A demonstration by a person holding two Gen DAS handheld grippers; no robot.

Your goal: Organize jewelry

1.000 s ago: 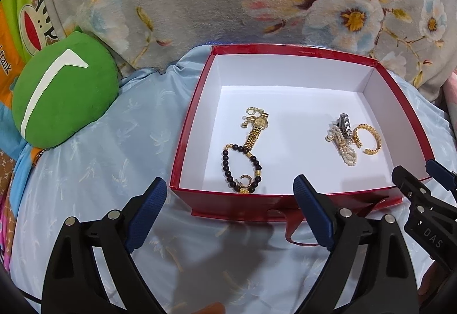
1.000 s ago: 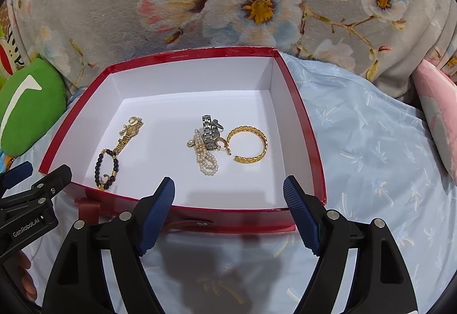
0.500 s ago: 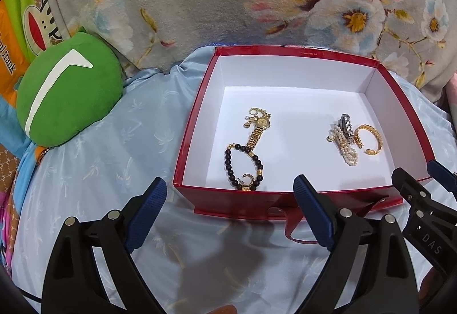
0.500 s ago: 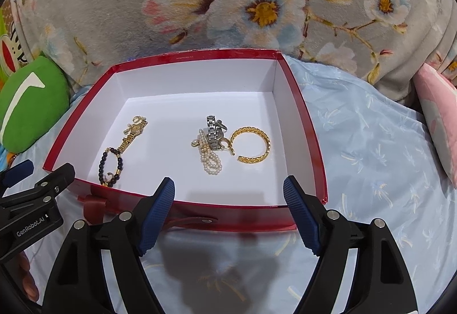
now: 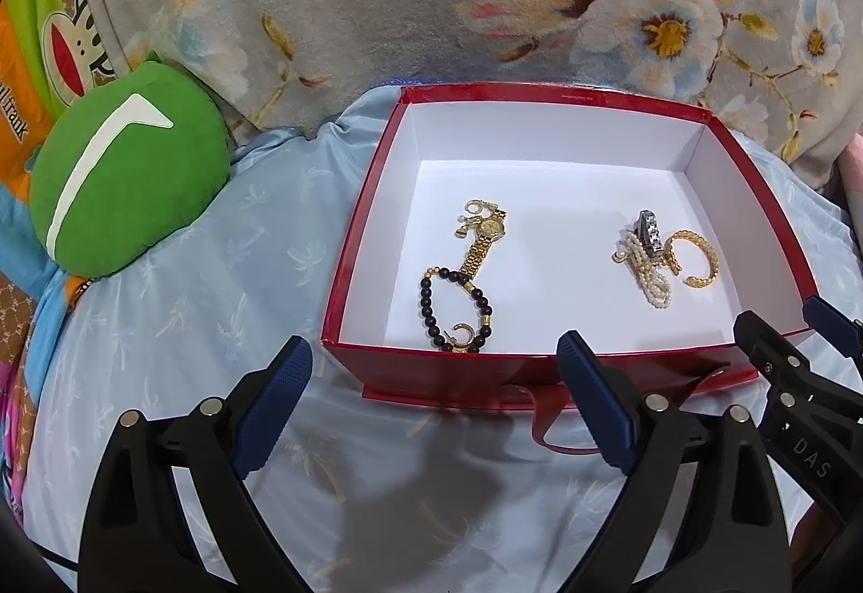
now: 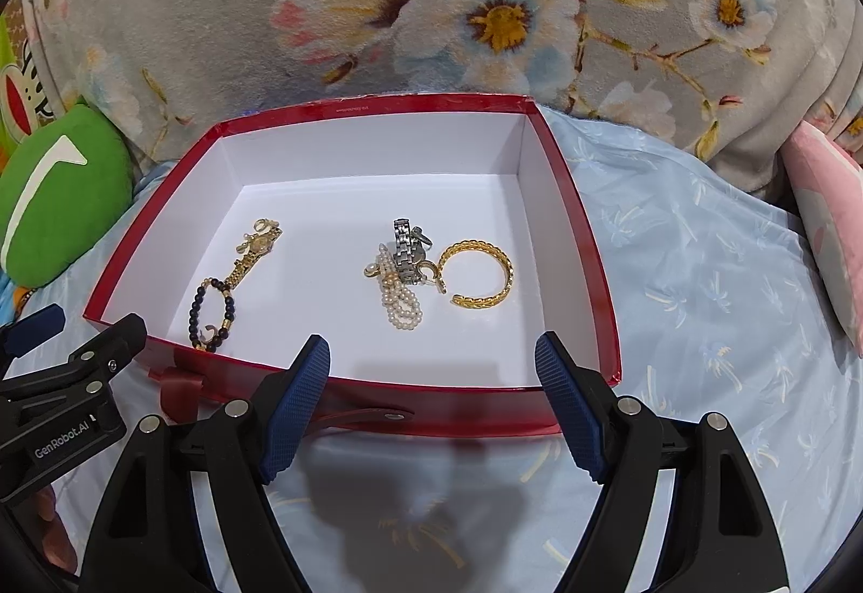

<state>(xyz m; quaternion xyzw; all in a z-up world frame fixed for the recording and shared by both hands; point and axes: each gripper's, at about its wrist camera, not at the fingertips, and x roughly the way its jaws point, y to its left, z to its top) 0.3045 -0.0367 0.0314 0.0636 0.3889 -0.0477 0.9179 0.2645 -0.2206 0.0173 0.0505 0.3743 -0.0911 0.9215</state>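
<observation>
Nothing moved: both grippers [image 5: 434, 391] [image 6: 431, 391] angled down, fingers apart, before red box [image 6: 474, 412].

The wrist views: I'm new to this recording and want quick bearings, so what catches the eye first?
A red box with a white inside sits open on a pale blue sheet, holding two clusters of jewelry. At its left are a black bead bracelet and a gold watch; at the middle a pearl strand, a silver watch and a gold bangle. A green cushion lies left of the box.
</observation>
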